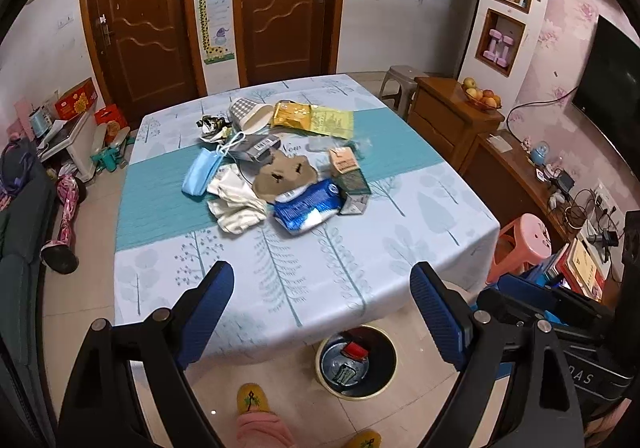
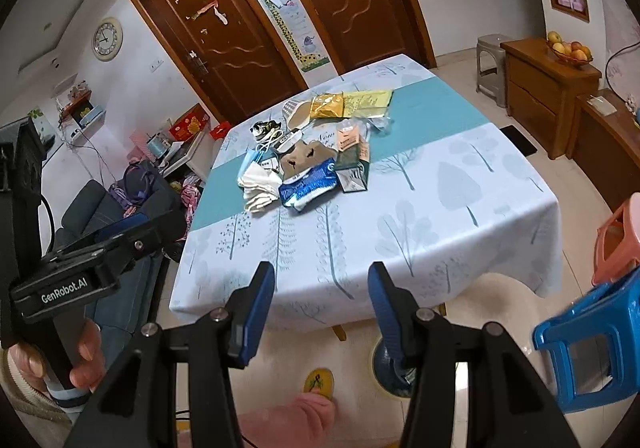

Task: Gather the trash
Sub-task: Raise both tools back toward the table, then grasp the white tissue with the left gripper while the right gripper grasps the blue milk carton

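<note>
A heap of trash lies mid-table: a blue wrapper (image 1: 308, 208), white crumpled cloth (image 1: 238, 204), a blue face mask (image 1: 200, 172), a brown animal-face card (image 1: 284, 176), a yellow packet (image 1: 312, 120) and a small green carton (image 1: 352, 184). The heap also shows in the right wrist view, with the blue wrapper (image 2: 308, 184) at its near side. A round bin (image 1: 356, 362) stands on the floor at the table's near edge, with a red item inside. My left gripper (image 1: 322, 312) is open and empty above the near table edge. My right gripper (image 2: 320, 312) is open and empty, short of the table.
The table (image 1: 440, 216) has a tree-print cloth with a teal band. A pink stool (image 1: 524, 240) and a blue stool (image 2: 592, 352) stand at the right. A wooden cabinet (image 1: 452, 116) with a fruit bowl is at far right. A dark sofa (image 2: 120, 216) is at the left.
</note>
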{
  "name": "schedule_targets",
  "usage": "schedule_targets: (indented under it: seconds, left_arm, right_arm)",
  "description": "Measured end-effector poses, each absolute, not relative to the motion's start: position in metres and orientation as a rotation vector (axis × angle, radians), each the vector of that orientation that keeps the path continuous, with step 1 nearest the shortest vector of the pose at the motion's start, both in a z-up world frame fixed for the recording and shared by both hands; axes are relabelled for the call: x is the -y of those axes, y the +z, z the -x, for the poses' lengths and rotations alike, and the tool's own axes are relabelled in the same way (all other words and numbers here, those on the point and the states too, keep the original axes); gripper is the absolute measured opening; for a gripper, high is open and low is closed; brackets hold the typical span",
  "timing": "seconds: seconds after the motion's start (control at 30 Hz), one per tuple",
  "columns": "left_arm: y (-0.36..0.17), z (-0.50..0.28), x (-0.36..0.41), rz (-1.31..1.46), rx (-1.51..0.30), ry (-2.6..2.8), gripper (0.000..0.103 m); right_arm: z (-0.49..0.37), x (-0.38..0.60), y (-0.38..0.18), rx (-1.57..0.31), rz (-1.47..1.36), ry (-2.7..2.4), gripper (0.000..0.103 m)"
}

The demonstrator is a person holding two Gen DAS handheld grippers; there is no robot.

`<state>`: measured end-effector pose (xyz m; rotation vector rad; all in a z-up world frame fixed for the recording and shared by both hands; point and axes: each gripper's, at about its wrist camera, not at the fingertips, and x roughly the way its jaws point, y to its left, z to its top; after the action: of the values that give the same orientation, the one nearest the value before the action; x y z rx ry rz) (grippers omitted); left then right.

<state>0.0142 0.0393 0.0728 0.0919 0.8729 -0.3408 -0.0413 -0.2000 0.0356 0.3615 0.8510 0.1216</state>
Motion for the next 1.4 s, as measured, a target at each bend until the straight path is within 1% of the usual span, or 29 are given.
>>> schedule_targets:
  seconds: [0.37, 0.57, 0.73, 0.8, 1.07, 1.23, 1.4]
  left_arm:
    - [0.046, -0.133, -0.093, -0.103, -0.962, -0.396, 0.089]
    - [0.01, -0.202, -0.119, -0.123, -1.079, -0.438, 0.088]
    - [-0.025, -0.246, -0.131, -0.109, -1.218, -0.489, 0.088]
    - [-0.037, -0.259, -0.132, -0.085, -1.27, -0.519, 0.088]
    - [-0.068, -0.281, -0.121, -0.064, -1.371, -0.586, 0.088]
    - [-0.086, -0.291, -0.122, -0.002, -1.435, -0.58, 0.088]
    - [-0.098, -0.296, -0.124, 0.032, -1.469, -0.574, 0.088]
  right_arm:
    - [-0.04, 0.164, 0.017, -0.892, -0.406, 0.014, 0.049]
    - [-0.087, 0.143, -0.01, -0.943, -0.492, -0.059, 0.049]
    - [-0.119, 0.14, -0.048, -0.987, -0.637, -0.149, 0.049]
    - [-0.13, 0.142, -0.062, -1.002, -0.698, -0.187, 0.049]
    - [-0.16, 0.147, -0.092, -1.038, -0.806, -0.288, 0.05]
    - [-0.174, 0.147, -0.103, -1.049, -0.857, -0.323, 0.055]
    - [-0.182, 0.14, -0.107, -1.041, -0.849, -0.334, 0.055]
